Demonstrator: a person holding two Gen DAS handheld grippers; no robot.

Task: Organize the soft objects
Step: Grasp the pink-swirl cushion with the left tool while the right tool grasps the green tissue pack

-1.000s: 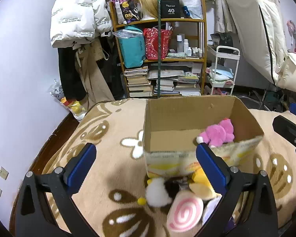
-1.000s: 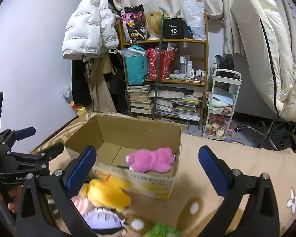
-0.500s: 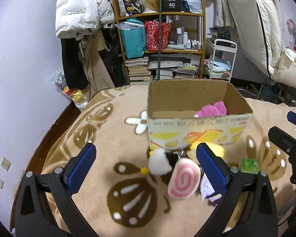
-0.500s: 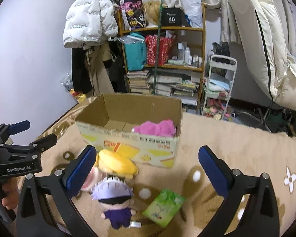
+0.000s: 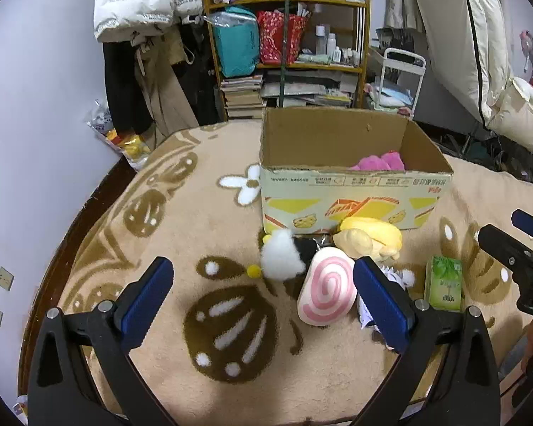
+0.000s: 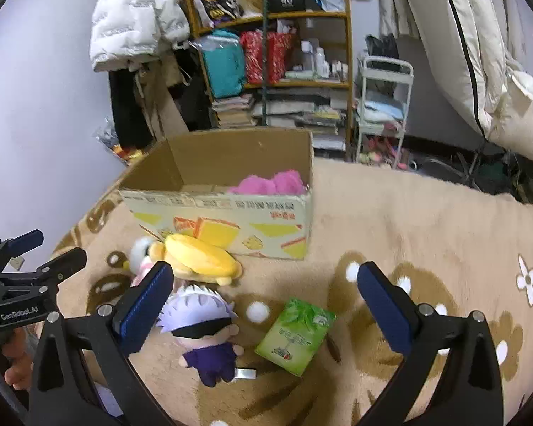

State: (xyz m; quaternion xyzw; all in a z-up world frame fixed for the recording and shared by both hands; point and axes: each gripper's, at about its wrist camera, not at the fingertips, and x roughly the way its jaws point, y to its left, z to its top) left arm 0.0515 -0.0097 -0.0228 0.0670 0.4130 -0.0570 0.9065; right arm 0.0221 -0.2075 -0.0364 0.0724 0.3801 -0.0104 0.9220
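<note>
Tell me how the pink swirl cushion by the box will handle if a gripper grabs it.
The pink swirl cushion looks plush and puffy, so it will probably squash between the fingers and feel light. It leans on the white pom-pom toy, so lifting it may nudge that. Its flat round shape seems unlikely to roll.

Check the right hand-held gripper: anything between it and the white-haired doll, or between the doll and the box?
Nothing blocks the open right hand-held gripper from the white-haired doll. Toward the cardboard box, the yellow plush lies in between, against the box front.
</note>
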